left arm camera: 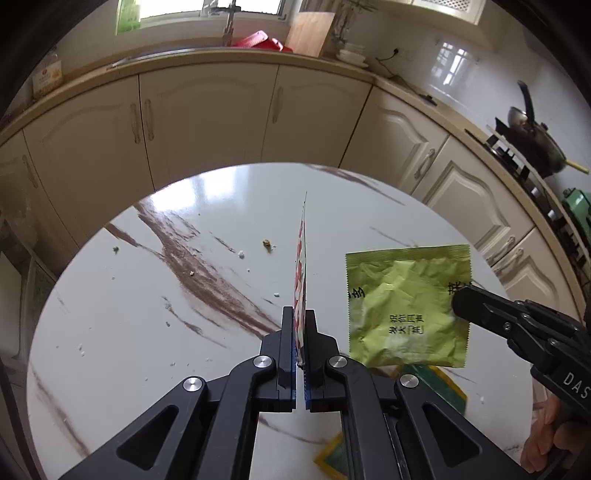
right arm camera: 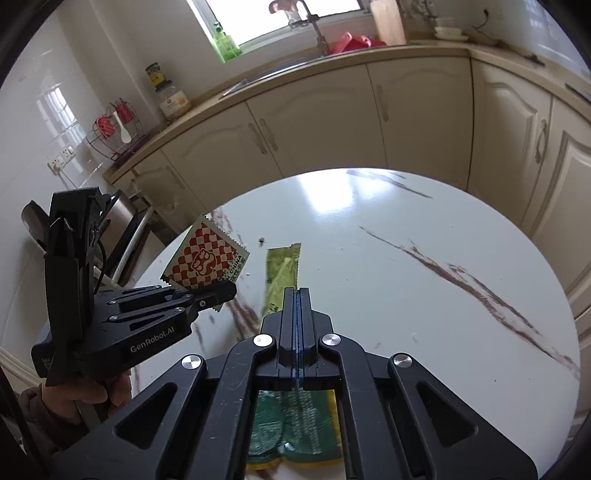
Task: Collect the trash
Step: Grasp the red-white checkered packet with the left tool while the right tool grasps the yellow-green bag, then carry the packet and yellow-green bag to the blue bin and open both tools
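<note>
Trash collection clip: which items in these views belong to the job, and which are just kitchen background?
Job items:
- red checkered wrapper, pinched in the left gripper
- green wrapper, pinched in the right gripper
- green and yellow packet on the table
- crumbs on the table

Background:
- wok
- cutting board
- jar
- red basin

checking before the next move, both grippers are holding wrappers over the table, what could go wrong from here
1. The left gripper pinches the red-and-white checkered wrapper only near one edge, so it might slip out in transit.
2. The right gripper grips the crinkled green foil wrapper by its side; it could swing or drop.
3. Small crumbs on the white marble-pattern table may get left behind.
</note>
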A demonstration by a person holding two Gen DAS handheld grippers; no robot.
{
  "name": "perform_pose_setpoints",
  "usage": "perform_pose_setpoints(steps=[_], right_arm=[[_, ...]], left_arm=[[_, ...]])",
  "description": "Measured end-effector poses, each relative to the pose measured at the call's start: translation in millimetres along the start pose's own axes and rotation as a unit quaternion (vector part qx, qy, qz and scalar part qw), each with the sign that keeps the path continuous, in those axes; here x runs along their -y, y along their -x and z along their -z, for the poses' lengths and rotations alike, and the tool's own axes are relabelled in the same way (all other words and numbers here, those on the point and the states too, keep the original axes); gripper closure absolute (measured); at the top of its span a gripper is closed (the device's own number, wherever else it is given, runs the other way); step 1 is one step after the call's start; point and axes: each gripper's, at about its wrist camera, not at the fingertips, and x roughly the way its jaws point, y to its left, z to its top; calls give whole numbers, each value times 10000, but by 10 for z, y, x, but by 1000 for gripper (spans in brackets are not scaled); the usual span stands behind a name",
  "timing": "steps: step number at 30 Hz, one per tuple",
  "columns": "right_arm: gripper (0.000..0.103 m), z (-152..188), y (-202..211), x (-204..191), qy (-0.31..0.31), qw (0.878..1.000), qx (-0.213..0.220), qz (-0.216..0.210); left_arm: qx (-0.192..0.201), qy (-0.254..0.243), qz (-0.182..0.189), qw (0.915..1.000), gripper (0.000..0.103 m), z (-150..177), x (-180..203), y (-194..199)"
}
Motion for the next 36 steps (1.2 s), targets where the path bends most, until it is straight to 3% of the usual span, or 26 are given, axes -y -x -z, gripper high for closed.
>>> perform_pose_setpoints(steps=[9,14,19,26,31,36], right_arm=[[102,52,471,-506,318,9992,240,-79],[102,168,757,-964,559,9975,383,-196],[102,378,933,-1601,927,9940,407,-423],[102,867,934,-2659,1465,9836,358,-986],[102,1226,660,-3327,1798,9758,133,-1236],[102,1476,228,-3714,1915,9712,-242,-1394]], left_arm=[[306,-191,-49,9993,103,399,226,947],[629,-114,-240,9977,103,845,112,1696],[989,42,-545,9936,103,1483,-154,2477],[1326,423,-1029,9849,103,2689,-711,3554],[1145,810,-1358,9807,103,3475,-1238,3979],[853,1282,-1751,9724,103,4151,-1720,4052]])
